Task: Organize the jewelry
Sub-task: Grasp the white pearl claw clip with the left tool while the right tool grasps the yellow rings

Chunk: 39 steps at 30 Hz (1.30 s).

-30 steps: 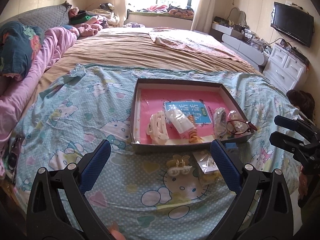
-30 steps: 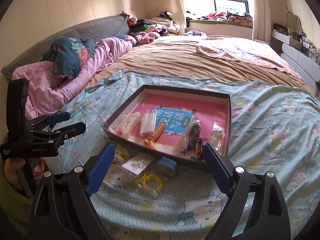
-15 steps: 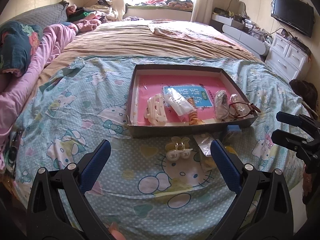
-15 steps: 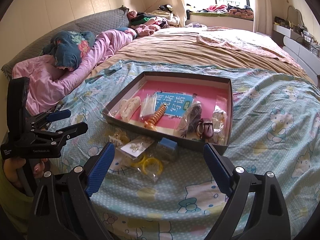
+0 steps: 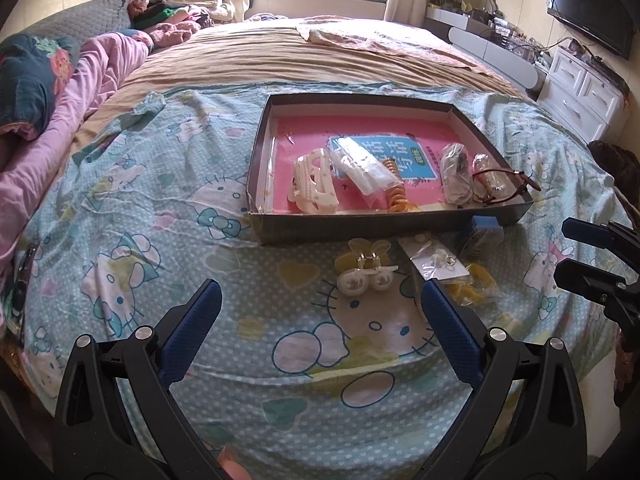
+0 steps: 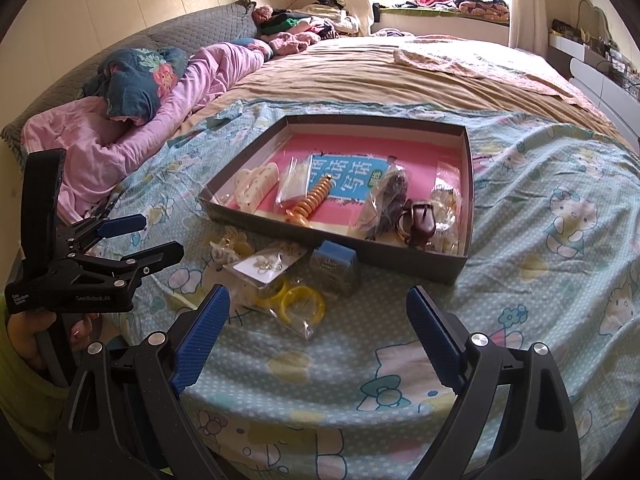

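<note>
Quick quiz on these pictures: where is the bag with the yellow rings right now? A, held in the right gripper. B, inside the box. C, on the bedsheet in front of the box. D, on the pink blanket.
C: the bag of yellow rings lies on the bedsheet in front of the box, outside its near wall, and the right gripper is open and holds nothing.

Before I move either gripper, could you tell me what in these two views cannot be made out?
- Yellow rings: left view, partly hidden under the earring card.
- Blue box: left view, mostly behind the tray wall.
- Bagged dark item: both views, the plastic blurs what it is.
- Card's earrings: too small to tell their design.
- Left hand: right view, cut off by the edge.
</note>
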Each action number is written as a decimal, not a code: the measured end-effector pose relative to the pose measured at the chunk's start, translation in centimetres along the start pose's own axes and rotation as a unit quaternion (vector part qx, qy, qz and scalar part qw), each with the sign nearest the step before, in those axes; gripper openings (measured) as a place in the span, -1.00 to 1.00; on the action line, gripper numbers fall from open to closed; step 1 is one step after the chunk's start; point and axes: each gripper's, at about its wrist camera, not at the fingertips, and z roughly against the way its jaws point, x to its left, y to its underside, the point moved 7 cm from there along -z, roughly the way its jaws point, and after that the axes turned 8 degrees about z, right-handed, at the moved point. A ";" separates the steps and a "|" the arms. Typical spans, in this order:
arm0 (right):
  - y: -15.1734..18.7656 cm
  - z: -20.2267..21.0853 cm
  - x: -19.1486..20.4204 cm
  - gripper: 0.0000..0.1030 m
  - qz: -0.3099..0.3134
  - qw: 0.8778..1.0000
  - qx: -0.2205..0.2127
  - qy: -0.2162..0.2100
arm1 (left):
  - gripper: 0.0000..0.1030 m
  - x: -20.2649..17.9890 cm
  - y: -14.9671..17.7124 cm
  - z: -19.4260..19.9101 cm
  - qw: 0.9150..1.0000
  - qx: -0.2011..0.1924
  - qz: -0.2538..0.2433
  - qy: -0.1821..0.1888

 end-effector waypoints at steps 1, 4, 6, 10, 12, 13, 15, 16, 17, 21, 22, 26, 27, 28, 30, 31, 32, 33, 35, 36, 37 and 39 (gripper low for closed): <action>0.1 -0.2 0.0 0.73 -0.001 1.000 0.001 0.000 | 0.81 0.0 0.1 -0.2 1.000 0.002 0.000 -0.001; 0.5 -0.8 -0.2 0.73 -0.007 1.000 0.006 0.000 | 0.81 0.3 0.4 -1.0 1.000 0.008 0.003 -0.004; 0.7 -1.3 -0.4 0.73 -0.011 1.000 0.009 -0.001 | 0.81 0.4 0.5 -1.4 1.000 0.011 0.005 -0.004; 1.1 -2.6 -0.5 0.73 -0.017 1.000 0.018 -0.003 | 0.81 0.7 0.7 -2.5 1.000 0.018 0.008 -0.005; 1.3 -3.3 -0.6 0.73 -0.018 1.000 0.023 -0.002 | 0.81 0.8 0.8 -3.0 1.000 0.021 0.009 -0.007; 1.3 -3.5 -0.7 0.72 -0.020 0.999 0.024 -0.002 | 0.81 0.8 1.0 -3.3 1.000 0.025 0.010 -0.006; 1.3 -4.0 -0.9 0.71 -0.027 0.999 0.025 -0.003 | 0.81 0.7 1.1 -3.7 1.000 0.027 0.008 -0.005; 1.2 -4.3 -1.0 0.69 -0.031 0.999 0.025 -0.004 | 0.81 0.7 1.1 -3.8 1.000 0.027 0.006 -0.005; 1.2 -4.5 -1.2 0.68 -0.034 0.999 0.026 -0.005 | 0.81 0.6 1.2 -4.0 1.000 0.028 0.004 -0.005; 1.6 -5.5 -1.3 0.59 -0.045 0.998 0.041 -0.018 | 0.80 0.2 1.2 -4.3 1.000 0.029 -0.001 0.000; 1.8 -5.6 -1.2 0.56 -0.043 0.998 0.044 -0.019 | 0.80 0.1 1.2 -4.4 1.000 0.029 -0.002 0.000; 2.1 -6.1 -1.4 0.50 -0.047 0.998 0.045 -0.019 | 0.74 0.0 0.9 -5.1 1.000 0.027 0.000 -0.001; 2.0 -6.2 -1.6 0.49 -0.052 0.998 0.044 -0.019 | 0.68 0.0 0.8 -5.3 1.000 0.028 0.001 0.000; 2.0 -6.3 -1.7 0.48 -0.057 0.997 0.045 -0.021 | 0.66 0.0 0.8 -5.5 1.000 0.029 0.003 0.002; 2.0 -6.6 -1.7 0.47 -0.064 0.996 0.047 -0.030 | 0.66 -0.1 0.7 -5.8 1.000 0.029 0.003 0.005; 2.0 -6.7 -1.6 0.46 -0.063 0.996 0.048 -0.034 | 0.66 -0.2 0.6 -5.9 1.000 0.028 0.002 0.005; 2.0 -6.7 -1.3 0.45 -0.061 0.996 0.049 -0.038 | 0.64 -0.3 0.6 -6.0 1.000 0.028 0.002 0.006; 2.1 -6.8 -1.1 0.43 -0.056 0.996 0.051 -0.041 | 0.59 -0.3 0.5 -6.1 1.000 0.028 0.001 0.008; 2.2 -7.0 -0.6 0.37 -0.053 0.996 0.052 -0.052 | 0.49 -0.4 0.4 -6.3 1.000 0.028 0.002 0.014; 2.2 -7.0 -0.3 0.36 -0.052 0.996 0.053 -0.056 | 0.47 -0.5 0.3 -6.4 0.999 0.029 0.003 0.015; 2.2 -7.0 0.0 0.35 -0.051 0.995 0.053 -0.060 | 0.40 -0.5 0.2 -6.6 0.999 0.029 0.005 0.018; 2.2 -7.2 0.5 0.22 -0.049 0.995 0.054 -0.068 | 0.24 -0.6 0.1 -6.8 0.999 0.032 0.008 0.026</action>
